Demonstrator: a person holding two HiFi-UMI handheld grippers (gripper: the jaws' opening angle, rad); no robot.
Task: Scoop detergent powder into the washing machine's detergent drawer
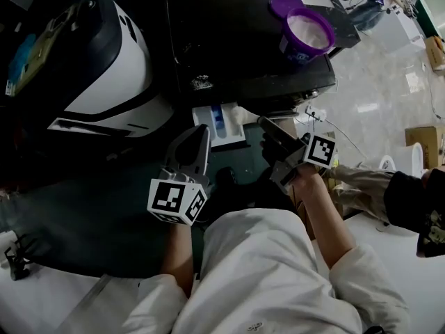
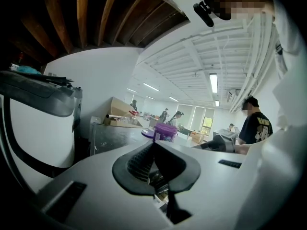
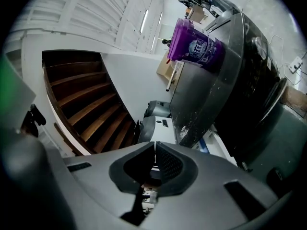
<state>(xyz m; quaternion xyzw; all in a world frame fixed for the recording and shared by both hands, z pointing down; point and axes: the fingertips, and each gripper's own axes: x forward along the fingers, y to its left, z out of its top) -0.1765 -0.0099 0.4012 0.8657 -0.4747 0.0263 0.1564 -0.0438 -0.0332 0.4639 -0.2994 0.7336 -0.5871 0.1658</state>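
My left tongs (image 1: 202, 131) are shut, pads meeting at the tips with nothing between them. My right tongs (image 1: 263, 121) are shut and empty as well.

The detergent drawer (image 1: 219, 124) stands pulled out of the washing machine (image 1: 243, 54), and it lies between my two sets of tips. The left tips sit over its left edge and the right tips are just off its right edge. I cannot tell whether either one touches it.

The purple tub (image 1: 309, 33) of white powder stands open, well ahead of my right tongs and off to their right. It sits close to the right edge of the machine's dark top. Its lid (image 1: 282, 5) lies just beyond it, against the rim.

From the tub leftward the top is bare dark surface, with a pale smear near its front edge, ahead of my left tongs.

To the left of my left tongs a white-and-black appliance (image 1: 104, 68) bulges in close, its rounded edge crowding that side. To the right of my right tongs there is pale floor with a cable, and another person's sleeve (image 1: 410, 200) further out.
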